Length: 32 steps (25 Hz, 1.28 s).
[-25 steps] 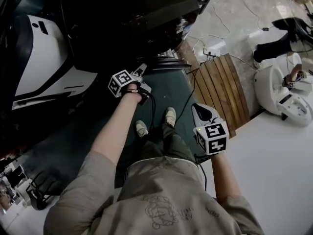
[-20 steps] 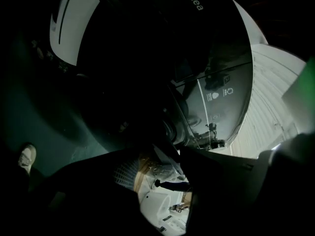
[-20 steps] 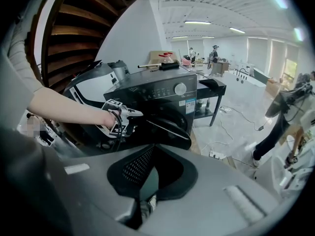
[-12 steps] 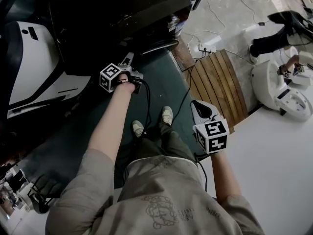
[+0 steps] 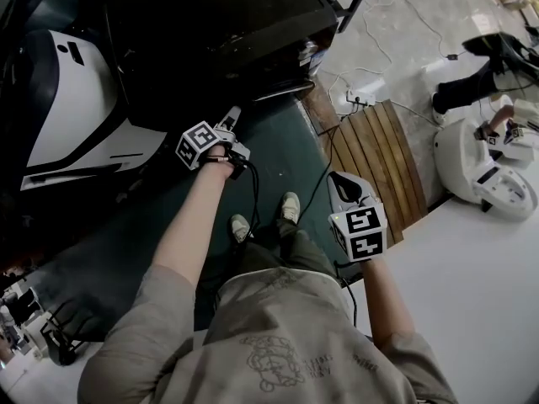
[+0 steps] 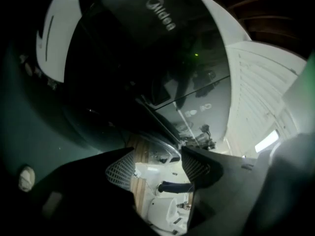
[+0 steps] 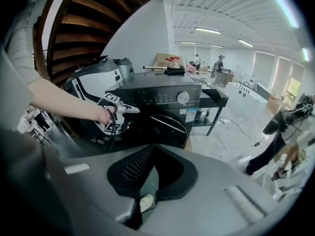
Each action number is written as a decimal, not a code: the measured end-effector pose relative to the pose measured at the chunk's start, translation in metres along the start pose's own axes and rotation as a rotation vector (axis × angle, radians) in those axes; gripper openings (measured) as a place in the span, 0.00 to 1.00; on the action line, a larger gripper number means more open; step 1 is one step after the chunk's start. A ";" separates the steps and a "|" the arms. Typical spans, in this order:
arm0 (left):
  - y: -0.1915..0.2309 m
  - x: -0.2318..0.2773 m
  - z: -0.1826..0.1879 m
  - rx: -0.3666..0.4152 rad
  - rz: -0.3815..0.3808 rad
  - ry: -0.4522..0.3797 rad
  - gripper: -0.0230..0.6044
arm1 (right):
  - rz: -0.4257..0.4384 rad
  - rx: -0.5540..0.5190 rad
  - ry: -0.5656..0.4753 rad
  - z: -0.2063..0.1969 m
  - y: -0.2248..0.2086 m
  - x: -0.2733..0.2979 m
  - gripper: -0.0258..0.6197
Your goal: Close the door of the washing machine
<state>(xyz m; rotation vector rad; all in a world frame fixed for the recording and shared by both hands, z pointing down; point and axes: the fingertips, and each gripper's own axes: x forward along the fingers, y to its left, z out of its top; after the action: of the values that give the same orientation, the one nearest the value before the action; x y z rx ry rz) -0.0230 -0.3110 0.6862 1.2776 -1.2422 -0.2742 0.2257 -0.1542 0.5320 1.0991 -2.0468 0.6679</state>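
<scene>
From the head view you mostly get the top of the black washing machine (image 5: pixel 219 32). The left gripper (image 5: pixel 231 118) is held out at arm's length, tips pointing toward the machine at about 1 o'clock, over a green mat (image 5: pixel 286 154). The right gripper (image 5: pixel 345 190) hangs back near the person's hip, next to a wooden slat board (image 5: pixel 375 158), well apart from the machine. The door itself is hard to make out from up there. The left gripper view fixes that: the dark glass door (image 6: pixel 147 73) fills nearly the whole picture, really close, and the jaws sit wide apart with nothing between them, just reflections in the glass. The right gripper view is the only one showing the machine's front properly. The round door sits at about 4 o'clock from the left gripper's tips, just beside them, and I can't tell if it's latched. The right jaws are pinched together at the tips, holding nothing.
</scene>
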 end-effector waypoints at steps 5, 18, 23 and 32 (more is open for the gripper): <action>-0.035 -0.039 0.002 0.154 -0.095 0.042 0.49 | 0.032 -0.011 -0.078 0.032 0.020 -0.024 0.08; -0.142 -0.175 0.011 0.655 -0.261 0.035 0.49 | 0.009 -0.095 -0.243 0.094 0.077 -0.081 0.08; -0.174 -0.231 0.018 0.845 -0.282 -0.017 0.49 | -0.009 -0.140 -0.327 0.122 0.100 -0.112 0.08; -0.213 -0.323 0.027 1.103 -0.273 -0.138 0.45 | 0.032 -0.188 -0.511 0.171 0.150 -0.178 0.08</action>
<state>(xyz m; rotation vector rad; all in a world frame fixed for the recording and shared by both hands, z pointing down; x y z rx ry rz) -0.0738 -0.1595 0.3326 2.4096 -1.3704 0.1841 0.1080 -0.1123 0.2717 1.2151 -2.4982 0.2086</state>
